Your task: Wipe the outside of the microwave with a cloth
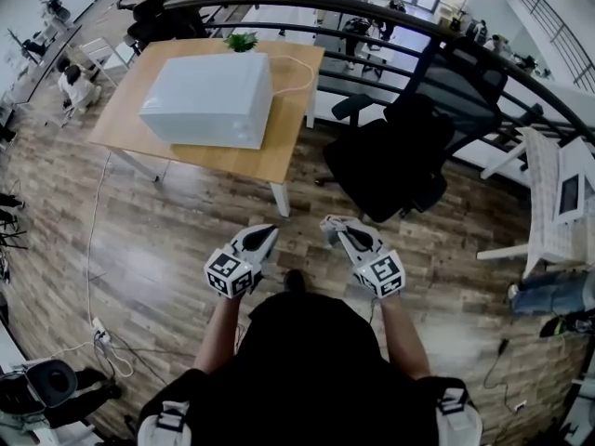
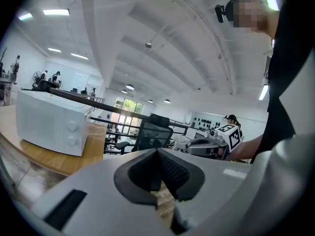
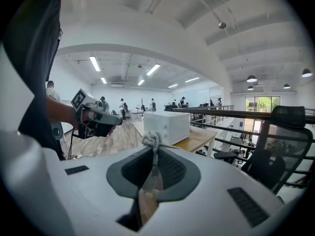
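A white microwave (image 1: 210, 98) stands on a wooden table (image 1: 288, 145) well ahead of me; it also shows in the left gripper view (image 2: 51, 122) and the right gripper view (image 3: 166, 127). My right gripper (image 1: 331, 229) is shut on a grey cloth (image 3: 152, 146) whose bunched end pokes out above the jaws. My left gripper (image 1: 263, 240) is shut with nothing between its jaws. Both grippers are held over the floor, far short of the table.
A black office chair (image 1: 390, 156) stands right of the table. A curved black railing (image 1: 372, 26) runs behind both. A small green plant (image 1: 242, 41) sits at the table's far edge. A white cable (image 1: 93, 277) trails across the wooden floor at left.
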### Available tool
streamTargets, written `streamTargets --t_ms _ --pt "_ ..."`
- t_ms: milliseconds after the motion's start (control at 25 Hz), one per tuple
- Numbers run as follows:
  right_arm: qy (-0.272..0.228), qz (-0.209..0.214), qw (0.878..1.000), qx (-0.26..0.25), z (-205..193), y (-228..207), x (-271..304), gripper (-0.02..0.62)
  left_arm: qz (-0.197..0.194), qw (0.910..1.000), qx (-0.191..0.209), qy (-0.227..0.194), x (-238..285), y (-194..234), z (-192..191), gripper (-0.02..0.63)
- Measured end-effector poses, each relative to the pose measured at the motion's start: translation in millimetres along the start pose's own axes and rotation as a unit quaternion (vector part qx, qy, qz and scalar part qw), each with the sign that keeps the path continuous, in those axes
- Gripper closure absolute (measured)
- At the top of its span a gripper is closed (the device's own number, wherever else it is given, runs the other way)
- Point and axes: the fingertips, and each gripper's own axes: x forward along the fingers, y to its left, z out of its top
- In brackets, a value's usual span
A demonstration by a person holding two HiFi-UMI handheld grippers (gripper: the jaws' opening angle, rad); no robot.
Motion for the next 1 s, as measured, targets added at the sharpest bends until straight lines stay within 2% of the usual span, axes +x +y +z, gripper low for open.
streamTargets --t_ms 320,440,720,1000 --pt "-0.006 -0.005 1.0 0.007 7.9 -2.5 41.9 0.568 -0.006 0.9999 0.008 0.01 2.5 45.1 4.6 0.603" --pt "-0.009 -0.01 1.0 0.013 6.3 -2.3 51.7 0.568 -0.012 0.9998 0.003 0.017 3.9 55.0 3.3 0.603" --pt "-0.016 -0.029 0.999 0.022 13.1 -9.0 70.4 0.567 -0.029 0.9993 0.02 0.012 11.8 77.4 15.7 0.603" --pt "-0.011 -0.014 1.0 0.022 18.5 -1.5 87.2 0.566 -0.011 0.9999 0.0 0.01 -5.8 92.2 8.5 0.603"
